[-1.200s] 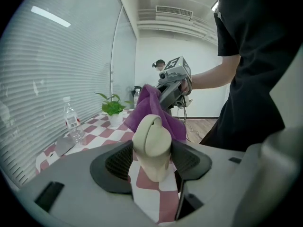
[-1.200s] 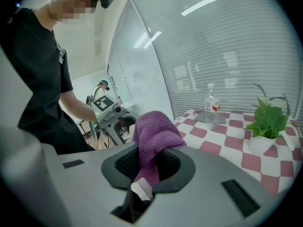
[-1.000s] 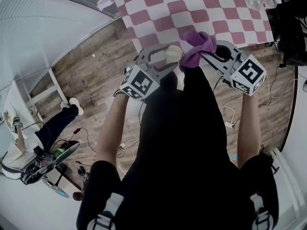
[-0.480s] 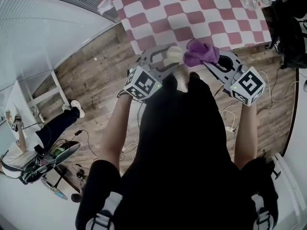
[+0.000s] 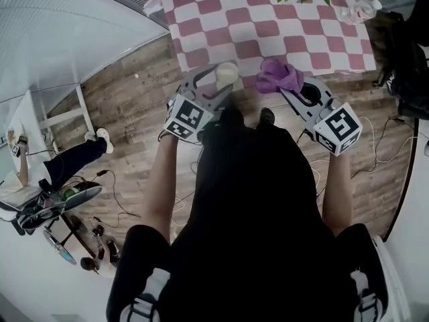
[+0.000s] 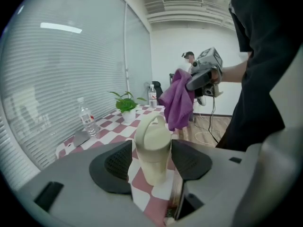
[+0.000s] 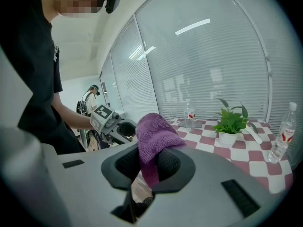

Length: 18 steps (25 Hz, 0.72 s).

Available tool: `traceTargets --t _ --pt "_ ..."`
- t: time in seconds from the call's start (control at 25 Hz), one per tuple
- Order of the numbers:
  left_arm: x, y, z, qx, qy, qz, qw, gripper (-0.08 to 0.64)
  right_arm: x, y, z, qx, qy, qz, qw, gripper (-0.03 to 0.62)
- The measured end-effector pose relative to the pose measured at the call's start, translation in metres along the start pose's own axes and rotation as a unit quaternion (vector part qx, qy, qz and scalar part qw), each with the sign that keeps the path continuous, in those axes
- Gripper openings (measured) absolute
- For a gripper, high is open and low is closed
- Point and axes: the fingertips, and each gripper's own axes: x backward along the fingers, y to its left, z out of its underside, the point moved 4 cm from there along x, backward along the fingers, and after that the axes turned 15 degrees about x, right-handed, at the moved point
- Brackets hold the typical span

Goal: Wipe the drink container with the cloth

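Two loads | left gripper point(image 6: 151, 163) clamps lidded cream drink container point(image 6: 152, 141) | right gripper point(image 7: 152, 168) pinches purple cloth point(image 7: 152, 135)

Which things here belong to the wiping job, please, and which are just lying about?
Job: container, held in left gripper; cloth, held in right gripper.
Lying about: plant, water bottle, both on the checked table.

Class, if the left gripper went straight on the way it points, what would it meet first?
Most likely the checkered table, seen just beyond the drink container gripped in its fingers; depth is unclear.
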Motion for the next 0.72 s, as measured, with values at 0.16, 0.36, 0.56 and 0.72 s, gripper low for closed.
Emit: traceTargets --t 0.16,0.36,0.56,0.72 --pt "0.016 -0.003 -0.004 0.081 -0.047 -0.055 0.9941 0.273 0.012 0.004 0.004 0.008 -0.01 -0.029 0.999 0.067" --pt "0.042 -0.023 -0.001 0.168 -0.106 -0.12 0.9727 0.273 0.03 0.006 0.005 0.012 -0.023 -0.045 0.999 0.067" --pt "0.054 -0.05 0.005 0.219 -0.148 -0.183 0.947 0.273 0.043 0.01 0.011 0.004 -0.038 -0.042 0.998 0.067" --pt "0.052 -0.067 0.01 0.237 -0.161 -0.226 0.9309 0.273 0.051 0.025 0.017 -0.001 -0.044 -0.052 0.998 0.067"
